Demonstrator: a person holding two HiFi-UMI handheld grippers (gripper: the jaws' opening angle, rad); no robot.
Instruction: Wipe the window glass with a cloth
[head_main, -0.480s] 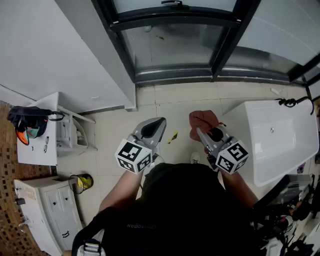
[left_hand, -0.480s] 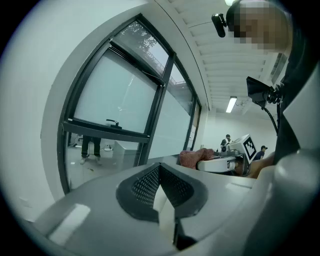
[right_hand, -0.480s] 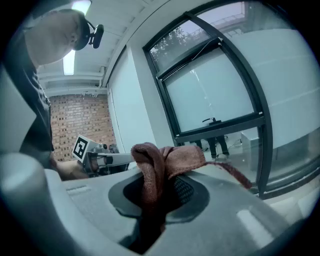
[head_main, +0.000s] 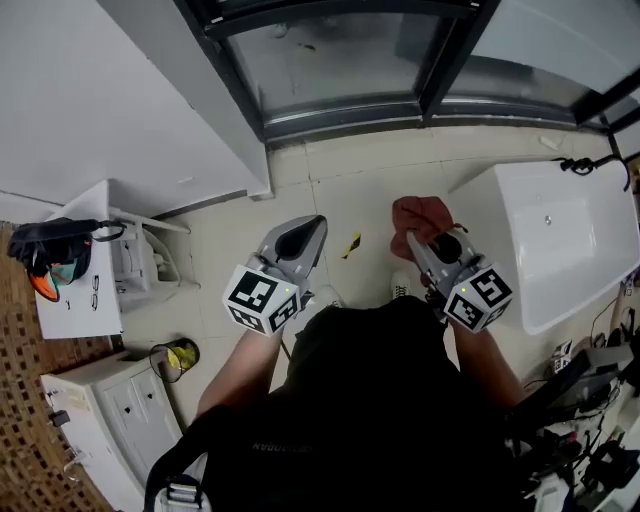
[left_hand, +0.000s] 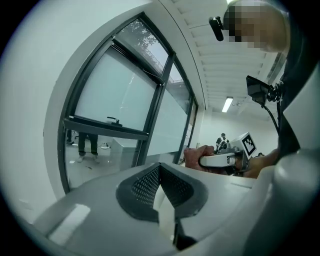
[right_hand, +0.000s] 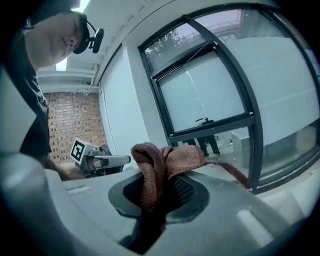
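Window glass (head_main: 340, 60) now higher in frame. Right claw (right_hand: 160, 192) grips cloth (right_hand: 167, 160); left claw (left_hand: 161, 200) closed, empty. Raise cloth, press flat.

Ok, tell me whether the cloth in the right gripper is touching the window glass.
Apart. The head view shows the cloth held over the floor tiles, with a strip of tiles between it and the window glass.

Black short-sleeved top (head_main: 380, 420) with small pale print across the back, forearms bare, black camera (left_hand: 216, 27) on the head. Left tool (head_main: 316, 224) and right tool (head_main: 412, 240) are light grey moulded shells with dark mesh-textured pads (left_hand: 145, 185). Each carries a white cube (head_main: 262, 298) with black square markers.
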